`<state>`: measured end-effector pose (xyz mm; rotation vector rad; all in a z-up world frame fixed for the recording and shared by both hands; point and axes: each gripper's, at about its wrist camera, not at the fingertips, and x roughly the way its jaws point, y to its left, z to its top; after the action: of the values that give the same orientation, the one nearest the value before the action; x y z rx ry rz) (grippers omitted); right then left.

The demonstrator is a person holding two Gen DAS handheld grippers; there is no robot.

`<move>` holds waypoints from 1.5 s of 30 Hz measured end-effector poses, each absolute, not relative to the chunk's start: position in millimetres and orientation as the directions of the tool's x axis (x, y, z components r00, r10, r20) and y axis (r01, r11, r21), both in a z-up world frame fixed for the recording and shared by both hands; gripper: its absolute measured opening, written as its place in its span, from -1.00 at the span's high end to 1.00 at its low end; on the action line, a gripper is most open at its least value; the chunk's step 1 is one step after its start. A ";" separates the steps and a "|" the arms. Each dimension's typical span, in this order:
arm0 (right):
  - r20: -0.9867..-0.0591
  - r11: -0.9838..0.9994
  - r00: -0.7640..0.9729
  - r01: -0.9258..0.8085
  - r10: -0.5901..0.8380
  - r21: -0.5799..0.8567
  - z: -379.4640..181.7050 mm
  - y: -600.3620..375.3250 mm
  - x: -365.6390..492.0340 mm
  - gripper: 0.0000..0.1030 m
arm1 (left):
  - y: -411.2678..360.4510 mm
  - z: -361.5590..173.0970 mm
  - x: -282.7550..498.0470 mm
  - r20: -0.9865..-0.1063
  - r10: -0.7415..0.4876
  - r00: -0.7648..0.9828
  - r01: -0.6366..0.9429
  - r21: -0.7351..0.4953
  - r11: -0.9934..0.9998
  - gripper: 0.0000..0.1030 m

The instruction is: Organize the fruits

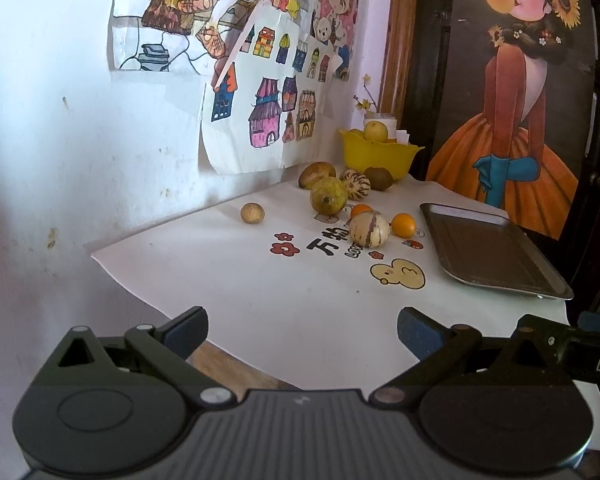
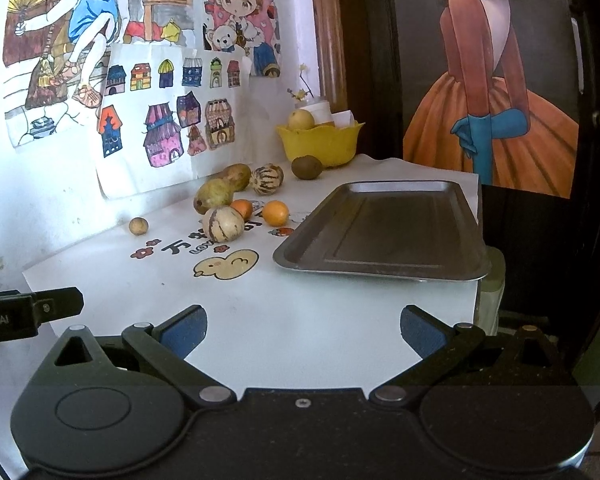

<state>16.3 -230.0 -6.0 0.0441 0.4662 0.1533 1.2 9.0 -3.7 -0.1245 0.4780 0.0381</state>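
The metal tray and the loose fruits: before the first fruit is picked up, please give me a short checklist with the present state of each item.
1. Left gripper open and holding nothing: ok.
2. Right gripper open and holding nothing: ok.
3. Metal tray has room for fruit: ok, nothing lies in it.
4. Nearest striped melon free to grasp: not ok, an orange fruit sits close behind it.
5. Small round fruit stands apart from the others: ok.
6. Yellow bowl has room left: cannot tell, one pale fruit shows above its rim and the inside is hidden.
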 end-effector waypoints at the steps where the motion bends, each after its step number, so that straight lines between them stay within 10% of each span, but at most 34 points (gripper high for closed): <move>1: -0.447 0.988 0.881 -0.137 0.157 0.077 -5.1 -230.0 18.3 -0.99 | 9.1 -4.4 2.1 -0.463 0.007 0.886 -0.066 -0.111 0.992 -0.99; 45: -0.602 0.836 0.687 -0.546 0.408 -0.057 17.4 -152.2 191.5 -0.98 | 70.5 8.8 191.5 -0.580 0.004 0.814 -0.015 -0.015 1.000 -0.99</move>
<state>191.5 -152.2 17.4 -0.2401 0.6119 0.5397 191.5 70.5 8.8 -0.0187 0.6191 0.0099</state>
